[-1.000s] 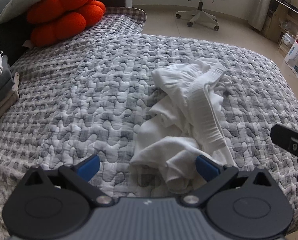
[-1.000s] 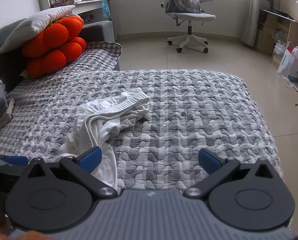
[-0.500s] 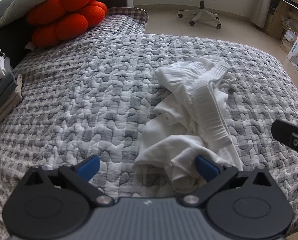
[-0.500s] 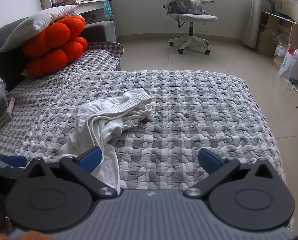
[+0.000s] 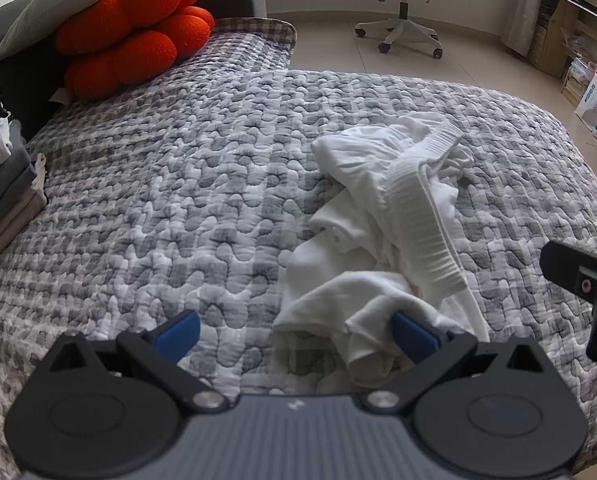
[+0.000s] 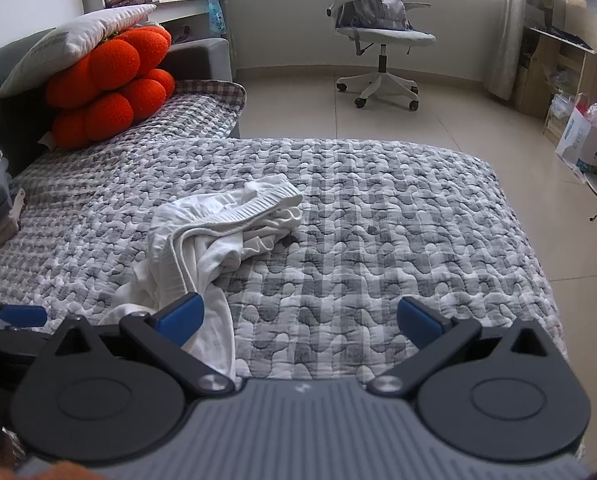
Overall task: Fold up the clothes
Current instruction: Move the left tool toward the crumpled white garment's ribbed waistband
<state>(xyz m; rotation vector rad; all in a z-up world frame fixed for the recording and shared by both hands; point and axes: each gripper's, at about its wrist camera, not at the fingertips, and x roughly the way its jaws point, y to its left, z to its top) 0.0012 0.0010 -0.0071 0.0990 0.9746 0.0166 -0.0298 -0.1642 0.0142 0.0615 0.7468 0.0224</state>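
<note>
left gripper (image 5: 296, 330) wide open, its right pad at the crumpled white garment (image 5: 382, 232) on the quilted bed (image 5: 178, 200); right gripper (image 6: 300, 316) wide open, empty (only the right view shows the backpack (image 6: 372, 4) on the chair).

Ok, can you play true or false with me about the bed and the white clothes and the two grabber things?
1. The white clothes lie crumpled on the grey checked blanket. True.
2. The left gripper is squeezed shut on the clothes. False: its jaws are wide open, at the near edge of the heap.
3. The right gripper is open and holds nothing. True.
4. The orange cushion sits on the office chair. False: it is at the head of the bed under a white pillow; the office chair holds a grey bag.
5. Folded clothes are stacked at the left edge of the bed. True.
</note>
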